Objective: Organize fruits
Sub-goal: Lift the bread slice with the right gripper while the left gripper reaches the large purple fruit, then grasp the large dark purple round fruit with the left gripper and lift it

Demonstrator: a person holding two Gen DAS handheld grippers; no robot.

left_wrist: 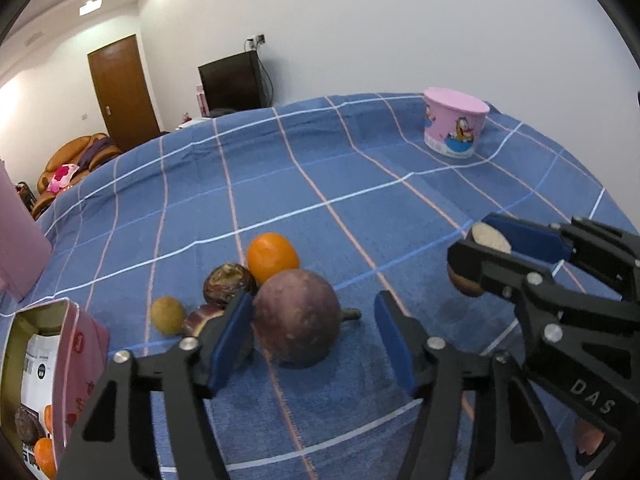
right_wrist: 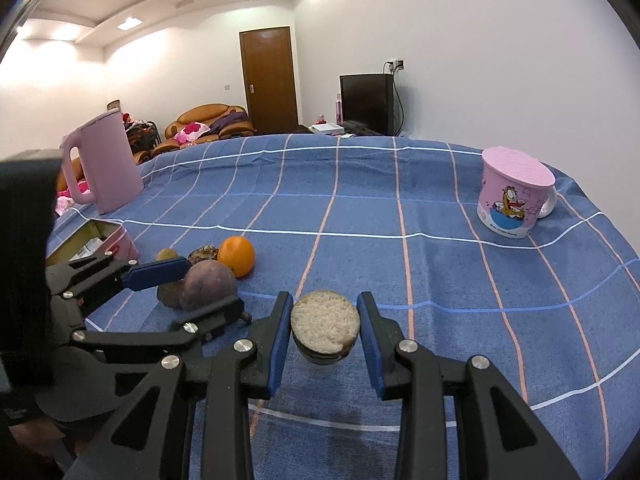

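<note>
Our left hand-held gripper [left_wrist: 316, 340] stands apart, straddling the round purple fruit [left_wrist: 297, 317] straight ahead on the tabletop [left_wrist: 360, 184] near its left edge; right hand-held gripper [right_wrist: 325, 332] clamps the halved fruit [right_wrist: 325, 326], raised; left is nearer.

White walls [right_wrist: 480, 40], brown door [right_wrist: 269, 80], orange sofa [right_wrist: 208, 122]
</note>
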